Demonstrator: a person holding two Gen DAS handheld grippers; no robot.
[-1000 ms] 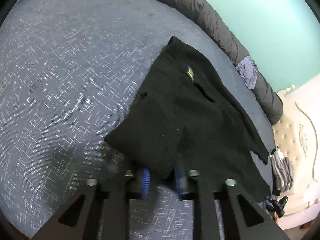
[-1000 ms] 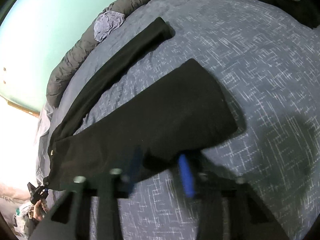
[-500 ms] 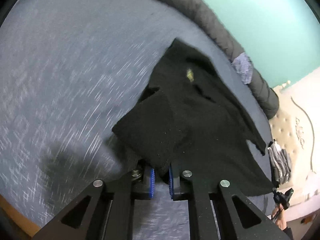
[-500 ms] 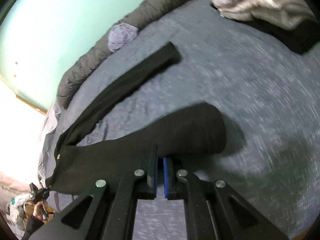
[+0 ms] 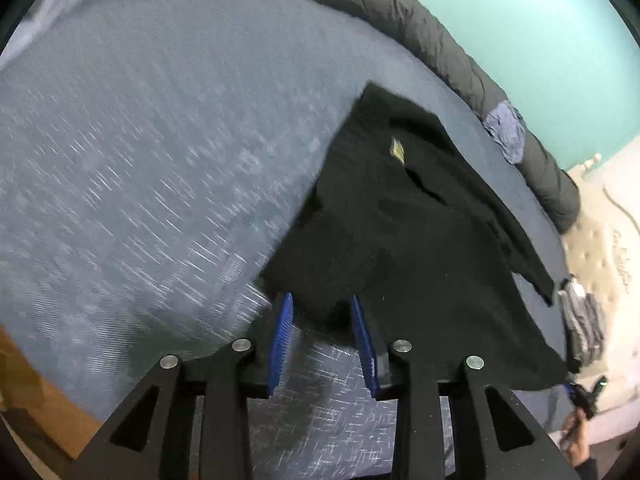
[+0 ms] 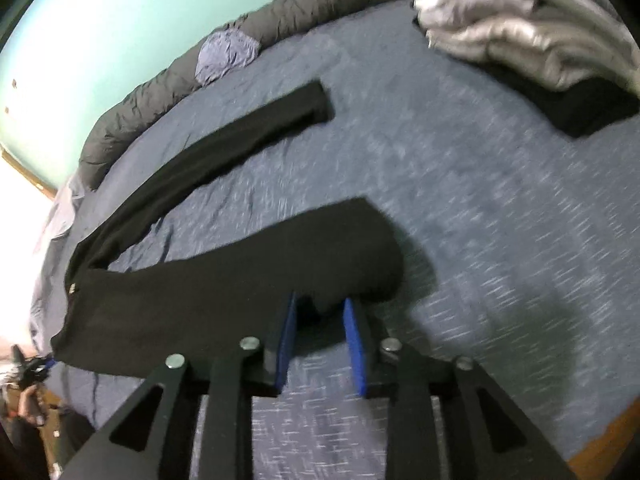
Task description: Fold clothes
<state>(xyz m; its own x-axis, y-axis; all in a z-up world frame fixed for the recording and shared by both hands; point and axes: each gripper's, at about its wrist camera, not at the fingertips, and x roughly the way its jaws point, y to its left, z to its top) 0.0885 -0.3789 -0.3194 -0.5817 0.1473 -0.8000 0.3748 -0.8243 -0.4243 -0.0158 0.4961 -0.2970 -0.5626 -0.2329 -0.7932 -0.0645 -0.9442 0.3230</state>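
Note:
Black trousers [image 5: 400, 240] with a small yellow label lie on the blue bedspread [image 5: 160, 160]. My left gripper [image 5: 321, 300] is at the near corner of the waist end. Its jaws are opening, and a fold of the black cloth sags loose between the blue pads [image 5: 282, 340]. In the right wrist view one leg [image 6: 224, 148] stretches away and the other, the folded leg [image 6: 240, 280], lies close. My right gripper [image 6: 320, 300] is at that leg's near edge, jaws opening, with a bit of cloth slack between its pads [image 6: 354, 344].
A dark grey rolled duvet [image 5: 440, 52] with a lilac cloth [image 5: 506, 136] runs along the teal wall. A silver puffer jacket [image 6: 520, 32] on a black folded garment lies at the back right. Folded grey clothes [image 5: 582, 324] sit by the cream headboard. The wooden bed edge [image 6: 600, 444] is near.
Half a second ago both grippers were shut on the black cloth. Both pairs of pads have now spread apart and the cloth hangs slack between them.

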